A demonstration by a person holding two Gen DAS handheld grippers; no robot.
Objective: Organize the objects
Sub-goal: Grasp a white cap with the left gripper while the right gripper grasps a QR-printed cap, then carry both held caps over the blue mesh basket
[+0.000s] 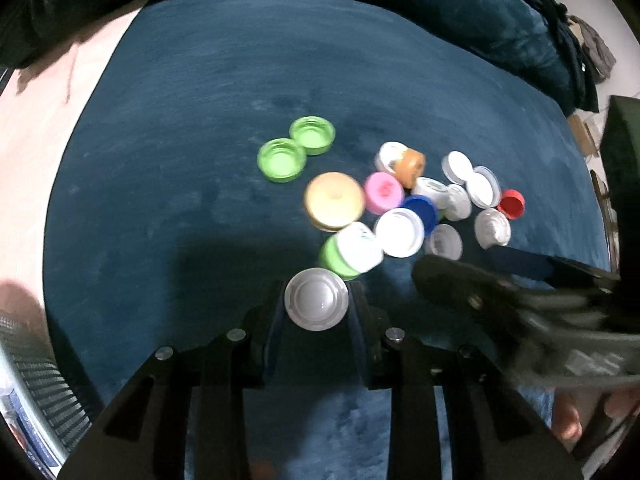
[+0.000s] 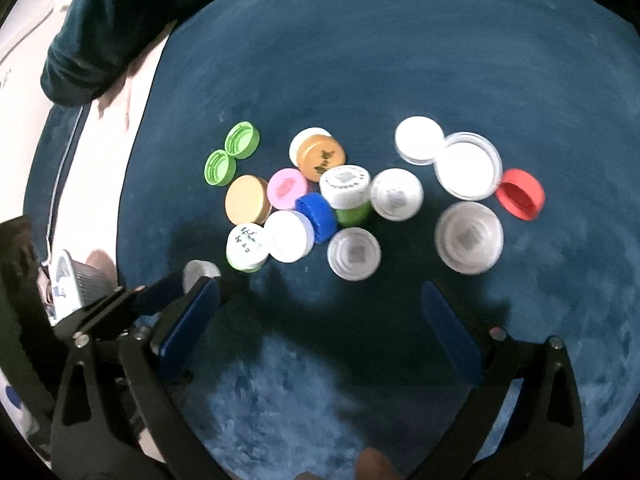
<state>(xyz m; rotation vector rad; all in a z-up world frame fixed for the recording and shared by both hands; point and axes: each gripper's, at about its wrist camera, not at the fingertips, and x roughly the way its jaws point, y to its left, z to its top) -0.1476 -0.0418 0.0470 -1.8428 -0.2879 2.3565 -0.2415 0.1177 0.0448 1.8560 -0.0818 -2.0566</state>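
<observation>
A heap of bottle caps lies on a dark blue cloth (image 1: 220, 80). In it are two green caps (image 1: 296, 148), a tan lid (image 1: 334, 200), a pink cap (image 2: 287, 188), a blue cap (image 2: 318, 216), a red cap (image 2: 520, 194) and several white ones. My left gripper (image 1: 318, 286) is shut on a grey-white cap (image 1: 316, 304), held just in front of the heap. The right gripper (image 2: 320, 286) stands open over bare cloth below the heap, with nothing between its blue pads (image 2: 448, 320). In the left wrist view it is a blurred dark shape (image 1: 500, 292) at the right.
A pale surface (image 1: 40, 140) borders the cloth on the left. A ribbed grey-white container (image 2: 80, 280) stands at the lower left. Dark bunched fabric (image 1: 480, 8) lies along the back. Bare cloth stretches behind and in front of the heap.
</observation>
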